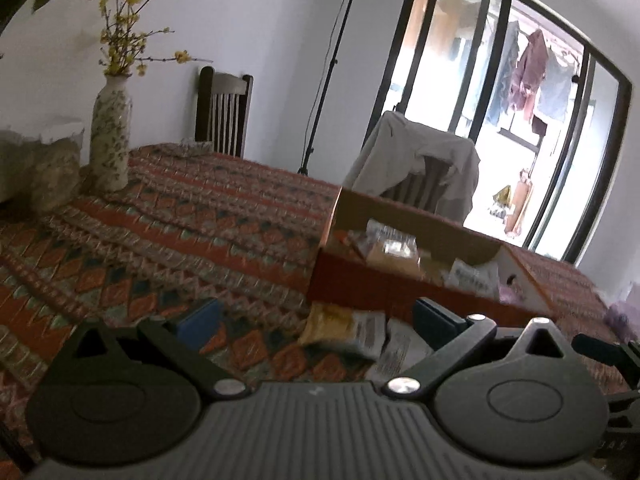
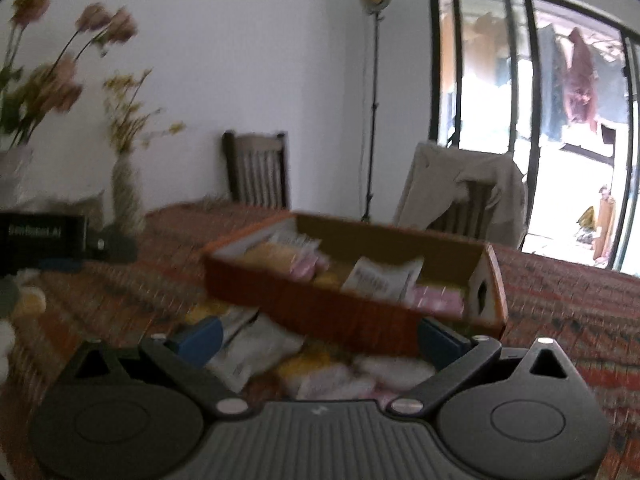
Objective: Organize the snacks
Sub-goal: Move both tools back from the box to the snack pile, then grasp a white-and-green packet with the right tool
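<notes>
An open orange cardboard box [image 1: 400,292] [image 2: 320,312] sits on the patterned tablecloth and holds several snack packets [image 1: 394,254] [image 2: 380,280]. Loose snack packets, yellow and white, lie on the cloth in front of the box [image 1: 344,330] [image 2: 256,352]. My left gripper [image 1: 316,322] is open and empty, low over the loose packets, its blue fingertips [image 1: 200,320] wide apart. My right gripper [image 2: 318,338] is open and empty, hovering over the loose pile just in front of the box. The right view is motion-blurred.
A floral vase [image 1: 110,136] with yellow twigs stands at the far left of the table. Two chairs [image 1: 224,114] [image 1: 424,168] stand behind the table, one draped with a cloth. A light stand [image 1: 332,68] and glass doors are behind. The left gripper's body [image 2: 40,240] shows at the right view's left edge.
</notes>
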`<state>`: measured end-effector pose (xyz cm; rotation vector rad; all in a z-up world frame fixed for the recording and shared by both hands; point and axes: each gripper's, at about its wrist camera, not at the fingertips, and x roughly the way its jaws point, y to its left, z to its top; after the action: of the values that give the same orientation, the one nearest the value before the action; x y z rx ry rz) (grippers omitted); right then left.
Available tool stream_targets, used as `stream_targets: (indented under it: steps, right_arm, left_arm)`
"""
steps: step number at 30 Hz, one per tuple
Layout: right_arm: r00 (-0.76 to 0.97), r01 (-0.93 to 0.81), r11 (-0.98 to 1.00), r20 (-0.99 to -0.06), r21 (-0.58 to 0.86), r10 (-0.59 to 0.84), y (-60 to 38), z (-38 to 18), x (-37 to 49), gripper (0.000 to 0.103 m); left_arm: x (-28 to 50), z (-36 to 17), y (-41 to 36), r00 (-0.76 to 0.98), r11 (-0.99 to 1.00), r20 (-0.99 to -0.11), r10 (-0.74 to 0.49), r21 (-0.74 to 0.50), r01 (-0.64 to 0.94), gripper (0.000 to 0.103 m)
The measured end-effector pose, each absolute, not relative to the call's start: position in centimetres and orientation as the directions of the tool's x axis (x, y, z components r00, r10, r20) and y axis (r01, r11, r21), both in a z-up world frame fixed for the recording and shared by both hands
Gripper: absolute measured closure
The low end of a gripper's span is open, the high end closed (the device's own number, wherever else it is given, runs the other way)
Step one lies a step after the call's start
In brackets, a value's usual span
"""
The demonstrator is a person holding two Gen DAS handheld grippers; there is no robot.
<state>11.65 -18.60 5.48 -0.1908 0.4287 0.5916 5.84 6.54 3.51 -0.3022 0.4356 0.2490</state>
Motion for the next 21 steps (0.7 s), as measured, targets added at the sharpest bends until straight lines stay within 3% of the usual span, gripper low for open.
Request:
stream_targets:
  steps: [16, 18, 21]
  right_arm:
    - [0.549, -0.691, 0.722, -0.623, 0.035, 0.557, -15.7, 1.4, 9.7, 0.000]
    - [0.527, -0.686, 0.725, -0.648, 0.056, 0.549, -15.5, 1.0, 10.1, 0.005]
    - [0.548, -0.654, 0.754, -0.657, 0.050, 0.519, -15.6, 1.0, 9.9, 0.027]
  left_arm:
    - [-0.1, 0.3, 6.8, 0.849, 0.948, -0.516, 0.117, -0.196, -0.250, 0.000]
    - [-0.5, 0.3, 6.8, 0.847, 0.948, -0.517, 0.122, -0.191, -0.253, 0.000]
    - [-1.1, 0.3, 7.0, 0.850, 0.946, -0.512, 0.124, -0.197, -0.256, 0.000]
